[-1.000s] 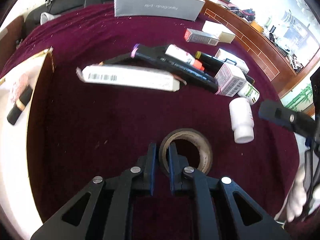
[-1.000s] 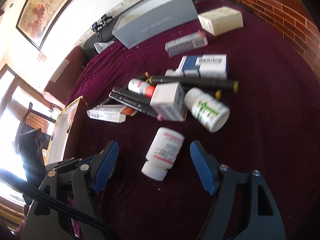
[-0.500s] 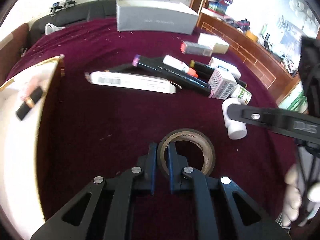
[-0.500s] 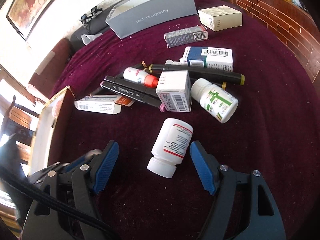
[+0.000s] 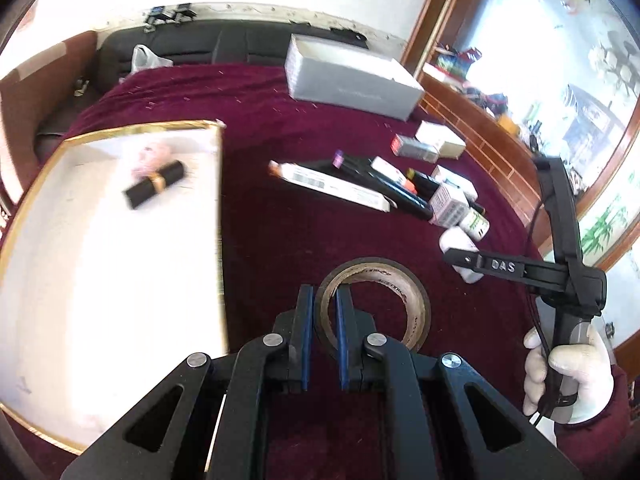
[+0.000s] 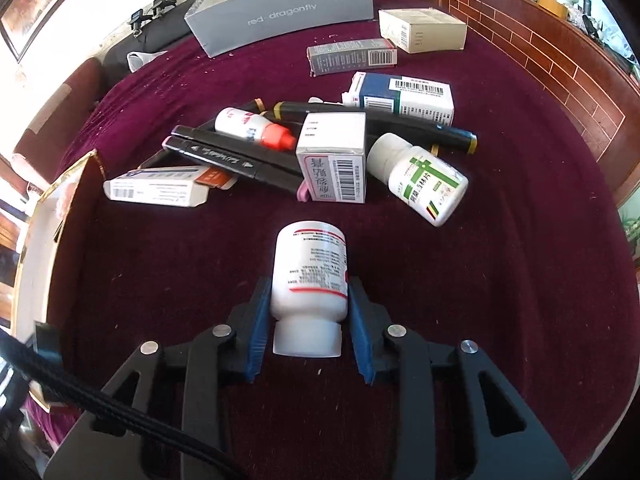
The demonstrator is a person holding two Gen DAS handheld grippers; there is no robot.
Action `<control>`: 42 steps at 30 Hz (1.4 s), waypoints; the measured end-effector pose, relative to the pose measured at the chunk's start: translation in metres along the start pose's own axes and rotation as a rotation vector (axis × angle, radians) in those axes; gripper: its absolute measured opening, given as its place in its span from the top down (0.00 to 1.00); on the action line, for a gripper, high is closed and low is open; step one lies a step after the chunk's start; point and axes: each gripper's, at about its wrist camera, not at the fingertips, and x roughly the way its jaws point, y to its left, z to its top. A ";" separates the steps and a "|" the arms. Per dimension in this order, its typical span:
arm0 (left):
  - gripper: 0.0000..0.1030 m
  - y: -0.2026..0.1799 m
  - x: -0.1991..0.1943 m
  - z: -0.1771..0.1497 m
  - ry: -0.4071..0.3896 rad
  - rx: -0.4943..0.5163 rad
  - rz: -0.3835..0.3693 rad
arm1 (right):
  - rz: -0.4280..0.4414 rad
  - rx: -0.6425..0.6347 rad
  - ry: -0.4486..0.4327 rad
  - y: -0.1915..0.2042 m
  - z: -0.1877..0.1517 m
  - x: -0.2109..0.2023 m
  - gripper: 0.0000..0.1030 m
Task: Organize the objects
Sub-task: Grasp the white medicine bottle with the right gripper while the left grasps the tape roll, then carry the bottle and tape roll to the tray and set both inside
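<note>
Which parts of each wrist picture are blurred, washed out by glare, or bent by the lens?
Left wrist view: the white tray is overexposed, the black tube on it is motion-smeared, and the window is blown out. Right wrist view: the white bottle is sharp, and the wooden wall curves near the edge.

The long gray box [image 6: 280, 12] at the top of the right wrist view says "red · dragonfly". In the left wrist view, the black tool [image 5: 520, 268] at the right has the letters "DAS". Other labels are too small to read.
</note>
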 end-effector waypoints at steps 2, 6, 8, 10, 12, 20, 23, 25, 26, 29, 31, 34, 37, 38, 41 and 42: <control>0.92 0.010 -0.014 0.000 -0.026 -0.017 0.009 | 0.034 -0.009 -0.006 0.006 -0.003 -0.011 0.68; 0.92 0.030 -0.041 0.001 -0.074 -0.053 0.023 | 0.113 -0.059 -0.038 0.032 -0.006 -0.037 0.68; 0.92 0.040 -0.055 0.003 -0.100 -0.063 0.034 | 0.156 -0.091 -0.055 0.049 -0.005 -0.048 0.68; 0.92 0.050 -0.071 0.009 -0.137 -0.067 0.066 | 0.196 -0.124 -0.070 0.065 -0.003 -0.061 0.67; 0.92 0.060 -0.089 0.019 -0.177 -0.071 0.092 | 0.255 -0.156 -0.084 0.086 0.002 -0.077 0.67; 0.92 0.090 -0.165 0.090 -0.357 -0.016 0.271 | 0.466 -0.263 -0.155 0.181 0.050 -0.137 0.67; 0.92 0.104 -0.168 0.114 -0.380 -0.003 0.340 | 0.513 -0.293 -0.174 0.216 0.066 -0.143 0.67; 0.92 0.118 -0.152 0.126 -0.359 -0.012 0.360 | 0.538 -0.293 -0.149 0.233 0.070 -0.133 0.67; 0.92 0.125 -0.139 0.129 -0.343 -0.013 0.373 | 0.544 -0.290 -0.132 0.242 0.070 -0.122 0.67; 0.92 0.147 -0.103 0.129 -0.286 -0.036 0.383 | 0.552 -0.270 -0.064 0.258 0.067 -0.080 0.67; 0.92 0.167 -0.074 0.125 -0.239 -0.073 0.372 | 0.545 -0.249 -0.022 0.263 0.064 -0.051 0.67; 0.92 0.190 -0.038 0.117 -0.179 -0.128 0.353 | 0.526 -0.222 0.031 0.265 0.061 -0.011 0.67; 0.92 0.207 -0.007 0.110 -0.126 -0.155 0.350 | 0.505 -0.199 0.062 0.263 0.060 0.017 0.67; 0.92 0.211 0.003 0.109 -0.110 -0.162 0.351 | 0.501 -0.194 0.069 0.261 0.061 0.024 0.67; 0.92 0.217 0.023 0.107 -0.079 -0.186 0.341 | 0.491 -0.179 0.093 0.255 0.064 0.041 0.67; 0.92 0.220 0.030 0.107 -0.068 -0.194 0.339 | 0.488 -0.173 0.102 0.255 0.064 0.047 0.67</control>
